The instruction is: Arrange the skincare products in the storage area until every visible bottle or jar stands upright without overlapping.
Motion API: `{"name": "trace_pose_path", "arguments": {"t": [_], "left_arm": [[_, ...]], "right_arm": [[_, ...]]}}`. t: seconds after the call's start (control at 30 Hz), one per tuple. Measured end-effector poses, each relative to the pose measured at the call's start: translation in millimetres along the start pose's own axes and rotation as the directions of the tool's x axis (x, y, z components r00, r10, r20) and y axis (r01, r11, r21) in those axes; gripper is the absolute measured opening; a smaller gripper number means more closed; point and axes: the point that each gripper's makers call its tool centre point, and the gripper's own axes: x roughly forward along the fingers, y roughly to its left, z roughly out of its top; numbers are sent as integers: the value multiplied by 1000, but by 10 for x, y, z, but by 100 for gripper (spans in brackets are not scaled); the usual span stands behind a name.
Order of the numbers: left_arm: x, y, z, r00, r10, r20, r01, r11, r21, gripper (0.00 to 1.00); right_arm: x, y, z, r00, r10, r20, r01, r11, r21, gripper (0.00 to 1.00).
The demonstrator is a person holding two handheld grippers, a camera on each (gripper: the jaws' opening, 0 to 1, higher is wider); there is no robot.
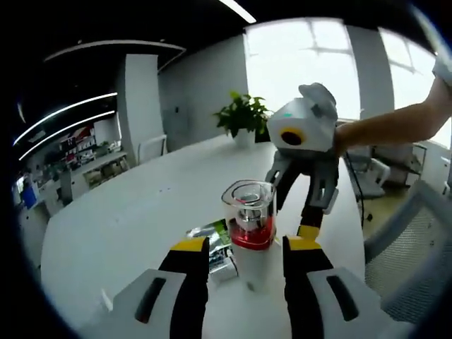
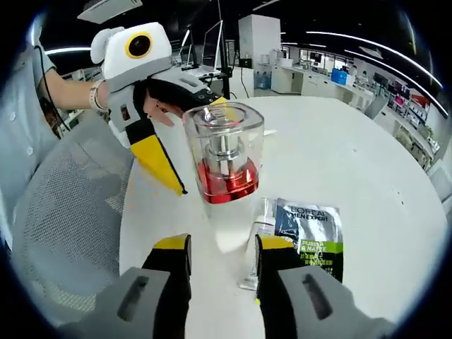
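One bottle (image 2: 224, 169) stands upright on the white round table (image 2: 367, 162), near the edge closest to the mesh chair (image 2: 63, 212); it has a white body, a red collar and a clear cap. One flat packet (image 2: 311, 236) lies on the table just beside the bottle, printed "L'OREAL MEN EXPERT" with "PURE & MATTE" on a green band (smaller print unreadable). A clear item (image 2: 256, 254) lies touching the packet's edge; what it is cannot be told.

The left gripper (image 1: 244, 247) is open, its two yellow-tipped jaws on either side of the bottle (image 1: 251, 233) and apart from it. The right gripper (image 2: 220, 247) is also open, jaws short of the bottle's base. One potted plant (image 1: 244, 116) stands at the table's far edge.
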Motion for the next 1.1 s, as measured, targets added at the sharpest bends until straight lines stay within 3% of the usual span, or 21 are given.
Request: {"name": "trace_pose_path", "arguments": {"t": [0.3,0.43,0.67,0.83,0.93,1.1], "left_arm": [[-279,72,-191,998,30,-51,-31,999,-24,54],[-420,141,-292,995,62,-82,-65,997,-34,56],[-640,125,-406,991,71,-115,-78,995,-56,63],[-868,121,-529,981,98,-168,-108,993,-49,70],[-973,134,-562,976,117,-183,-128,991,-47,76],[-1161,166,-570,969,151,-196,-165,985,-56,80]], "right_arm": [[-158,58,109,993,-95,72,88,992,92,57],[-249,87,193,984,-147,104,134,983,129,69],[-346,282,287,973,-188,132,167,974,155,81],[-464,369,359,957,-244,158,209,955,209,95],[-516,399,376,945,-282,168,244,945,219,99],[-560,481,341,941,-303,148,264,935,237,99]]}}
